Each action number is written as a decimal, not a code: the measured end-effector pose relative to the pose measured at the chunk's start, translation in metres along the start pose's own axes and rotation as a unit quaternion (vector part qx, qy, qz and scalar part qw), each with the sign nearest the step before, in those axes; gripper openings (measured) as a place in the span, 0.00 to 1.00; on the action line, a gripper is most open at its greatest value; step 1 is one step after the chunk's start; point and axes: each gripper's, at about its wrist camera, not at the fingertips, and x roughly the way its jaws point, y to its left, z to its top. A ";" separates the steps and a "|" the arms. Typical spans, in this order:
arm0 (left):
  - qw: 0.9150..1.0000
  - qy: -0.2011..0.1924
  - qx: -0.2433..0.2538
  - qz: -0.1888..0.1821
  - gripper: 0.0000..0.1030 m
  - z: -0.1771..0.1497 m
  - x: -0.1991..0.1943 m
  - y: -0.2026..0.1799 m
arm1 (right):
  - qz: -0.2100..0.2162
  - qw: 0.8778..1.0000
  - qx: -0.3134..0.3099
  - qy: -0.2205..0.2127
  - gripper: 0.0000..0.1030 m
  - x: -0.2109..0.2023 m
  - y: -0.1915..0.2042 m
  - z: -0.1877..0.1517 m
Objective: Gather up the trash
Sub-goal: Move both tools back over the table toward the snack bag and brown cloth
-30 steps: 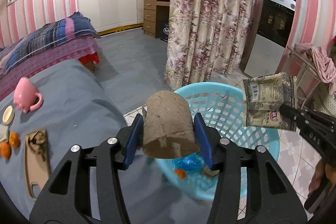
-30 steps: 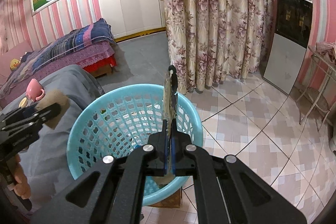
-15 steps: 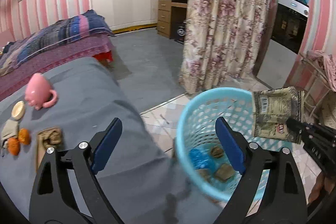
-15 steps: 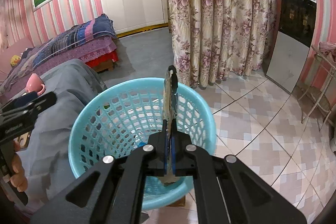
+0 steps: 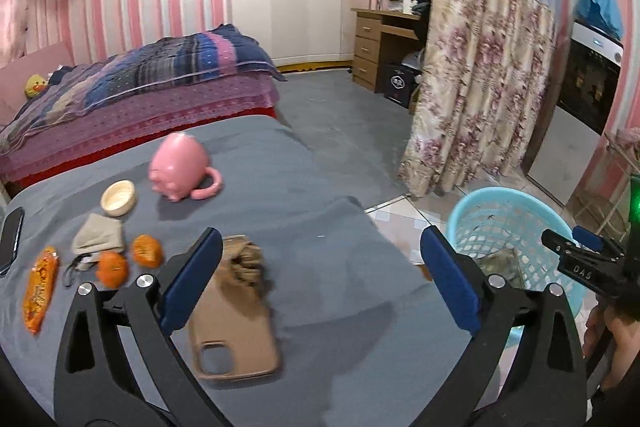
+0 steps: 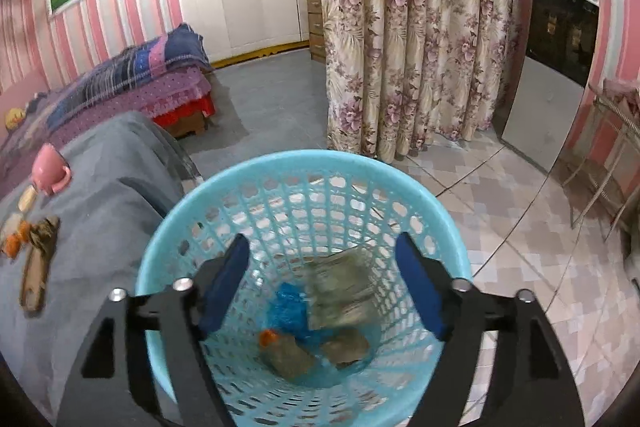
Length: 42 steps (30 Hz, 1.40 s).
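Note:
A light blue mesh basket [image 6: 304, 167] stands on the tiled floor beside the grey-covered table; it also shows in the left wrist view [image 5: 500, 199]. My right gripper [image 6: 322, 287] is open and empty above the basket mouth. In the basket lie a grey-green snack packet [image 6: 344, 287], a blue wrapper [image 6: 290, 311], brown lumps [image 6: 288, 359] and an orange bit [image 6: 267, 338]. My left gripper [image 5: 320, 275] is open and empty above the grey table [image 5: 328, 227]. A crumpled brown scrap [image 5: 244, 261] lies on a tan phone case [image 5: 236, 327]. An orange snack wrapper [image 5: 40, 287] lies at the left.
On the table are a pink mug on its side [image 5: 180, 171], a small cream bowl [image 5: 119, 197], two orange fruits [image 5: 130, 259], a beige cloth [image 5: 98, 237] and a dark phone [image 5: 11, 241]. A bed, a floral curtain [image 6: 408, 47] and a black-fronted appliance stand behind.
My left gripper let the brown lump fall into the basket, opened and swung left over the table. My right gripper opened and the packet fell into the basket.

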 end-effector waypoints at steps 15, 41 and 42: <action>0.999 0.001 -0.035 0.041 0.95 -0.017 -0.038 0.115 | 0.042 0.996 -0.059 -0.047 0.93 -0.045 0.137 0.003; 0.981 0.028 -0.115 0.157 0.95 -0.077 -0.035 0.338 | 0.107 0.985 -0.135 -0.005 0.94 -0.014 0.337 -0.019; 0.980 0.032 -0.120 0.158 0.95 -0.079 -0.033 0.342 | 0.107 0.985 -0.136 -0.004 0.94 -0.014 0.337 -0.021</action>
